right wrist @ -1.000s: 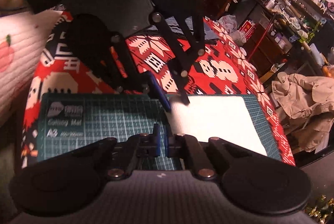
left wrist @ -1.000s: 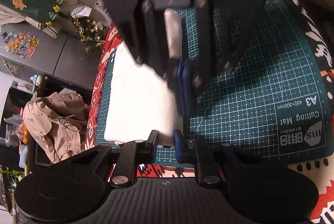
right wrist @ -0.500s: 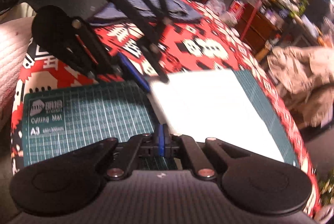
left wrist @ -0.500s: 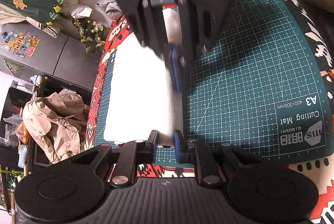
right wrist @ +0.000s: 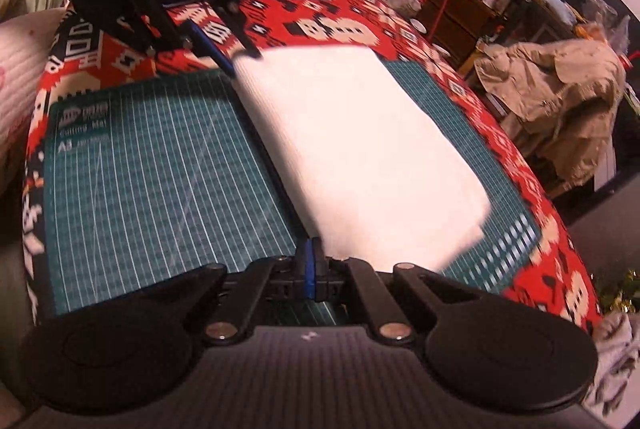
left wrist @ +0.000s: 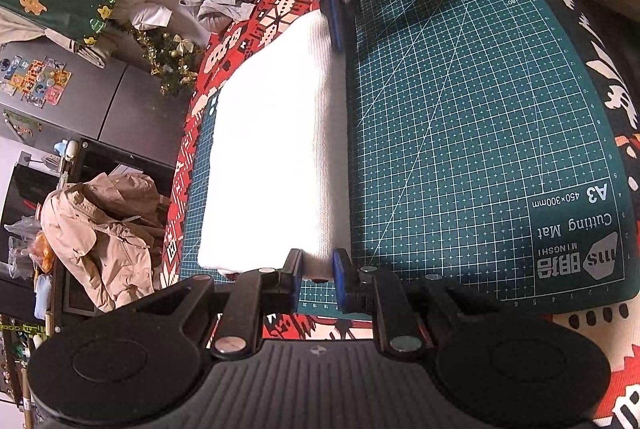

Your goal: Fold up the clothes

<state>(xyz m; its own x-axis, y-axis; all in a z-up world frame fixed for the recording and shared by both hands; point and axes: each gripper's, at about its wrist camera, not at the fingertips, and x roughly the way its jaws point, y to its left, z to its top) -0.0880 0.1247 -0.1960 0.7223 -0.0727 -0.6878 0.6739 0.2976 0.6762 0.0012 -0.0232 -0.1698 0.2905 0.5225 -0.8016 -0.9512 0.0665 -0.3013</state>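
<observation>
- Left gripper [left wrist: 316, 271] clamps the near corner of the folded white knit cloth [left wrist: 272, 165].
- Right gripper [right wrist: 310, 263], jaws pressed together on nothing, sits at the opposite corner.
- Cloth lies on the green cutting mat [left wrist: 460, 133], over a red patterned blanket [right wrist: 320, 25].

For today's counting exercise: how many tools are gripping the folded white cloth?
1: the left tool pinches its near edge. The right tool, shut with nothing between its fingers, sits beside the white cloth.

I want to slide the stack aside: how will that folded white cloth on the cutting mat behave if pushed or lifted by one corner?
The folded white cloth is probably floppy: its knit layers would likely sag and unfold if lifted by the corner in the left gripper. Pushed across the cutting mat, it would more likely bunch than slide.
</observation>
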